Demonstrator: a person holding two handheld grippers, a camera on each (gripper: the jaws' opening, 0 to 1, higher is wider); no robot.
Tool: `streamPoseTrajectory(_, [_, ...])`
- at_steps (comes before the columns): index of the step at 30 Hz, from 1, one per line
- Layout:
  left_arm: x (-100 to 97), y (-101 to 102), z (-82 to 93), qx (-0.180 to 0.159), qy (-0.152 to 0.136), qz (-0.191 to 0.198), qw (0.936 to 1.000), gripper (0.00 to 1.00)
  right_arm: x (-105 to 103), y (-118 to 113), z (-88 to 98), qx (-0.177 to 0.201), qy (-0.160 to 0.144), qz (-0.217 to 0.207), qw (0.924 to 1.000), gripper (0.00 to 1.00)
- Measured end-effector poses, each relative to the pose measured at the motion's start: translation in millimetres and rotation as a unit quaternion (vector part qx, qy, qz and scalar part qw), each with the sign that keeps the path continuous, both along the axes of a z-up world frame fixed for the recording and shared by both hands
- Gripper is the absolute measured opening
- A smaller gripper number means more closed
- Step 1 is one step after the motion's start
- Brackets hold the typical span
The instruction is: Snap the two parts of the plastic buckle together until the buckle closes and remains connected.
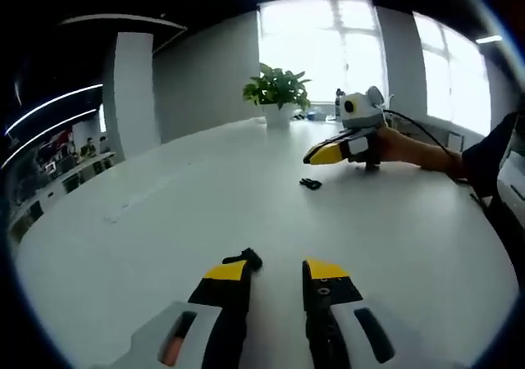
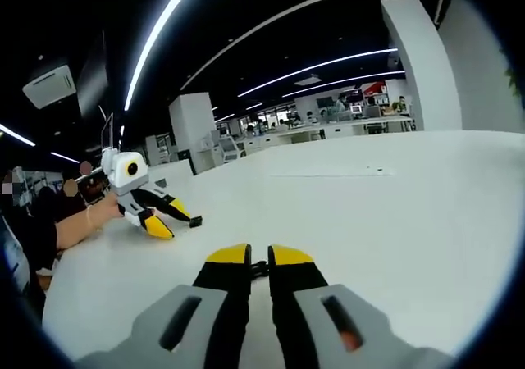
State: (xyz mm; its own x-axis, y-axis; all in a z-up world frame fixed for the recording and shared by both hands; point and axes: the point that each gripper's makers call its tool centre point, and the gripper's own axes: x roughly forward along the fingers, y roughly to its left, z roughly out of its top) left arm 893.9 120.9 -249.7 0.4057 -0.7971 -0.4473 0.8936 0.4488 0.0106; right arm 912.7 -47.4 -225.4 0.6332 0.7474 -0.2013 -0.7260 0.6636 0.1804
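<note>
Two black buckle parts lie on the white table [image 1: 164, 221]. One buckle part [image 1: 250, 258] sits right at the tip of the left jaw of my left gripper [image 1: 275, 269], which stands open with nothing between its jaws. The other buckle part [image 1: 310, 184] lies farther out, just under the tip of my right gripper [image 1: 316, 156], apart from it. In the right gripper view, that part [image 2: 259, 268] shows through the narrow slit between the nearly touching jaws of my right gripper [image 2: 259, 254]. The left gripper [image 2: 176, 221] is at left there, its buckle part [image 2: 195, 220] beside its tip.
A potted plant [image 1: 277, 90] stands at the table's far end before bright windows. A person's hand and forearm [image 1: 418, 149] hold the right gripper; another forearm [image 2: 78, 221] rests at the table's left edge. A pillar [image 2: 422, 66] and office desks lie beyond.
</note>
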Motion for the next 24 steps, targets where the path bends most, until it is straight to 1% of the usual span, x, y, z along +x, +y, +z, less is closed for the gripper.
streamPoseTrajectory(3, [8.0,2.8,7.1,-0.025,-0.001,0.016,0.9996,0.25,0.3,0.1,1.2,0.004,0.001,0.000,1.0000,0.08])
streamPoseTrajectory(5, [13.5,4.2,9.5,-0.028,-0.007,0.022,0.9993,0.25,0.5,0.3,1.7,0.005,0.001,0.001,1.0000,0.08])
streamPoseTrajectory(8, [25.0,8.0,8.3,-0.012,-0.030,0.032,0.9990,0.26,0.4,1.0,1.5,0.006,0.003,0.002,1.0000,0.08])
streamPoseTrajectory(9, [28.1,9.0,6.8,-0.006,-0.033,0.032,0.9989,0.26,0.2,1.4,1.5,0.007,0.004,0.002,1.0000,0.08])
streamPoseTrajectory(12, [32.6,12.1,6.5,-0.001,-0.030,0.027,0.9992,0.25,0.0,1.1,2.2,0.008,0.003,0.002,1.0000,0.08])
streamPoseTrajectory(15, [29.5,15.3,7.9,-0.005,-0.025,0.023,0.9994,0.25,0.4,0.6,3.4,0.013,0.004,0.002,0.9999,0.08])
streamPoseTrajectory(20, [40.5,24.5,2.9,0.009,-0.029,0.045,0.9986,0.25,-0.1,1.9,3.3,0.018,0.009,0.004,0.9998,0.08])
streamPoseTrajectory(24, [39.6,24.2,-3.9,0.018,-0.025,0.045,0.9985,0.26,-0.1,2.2,3.6,0.019,0.009,0.005,0.9998,0.08])
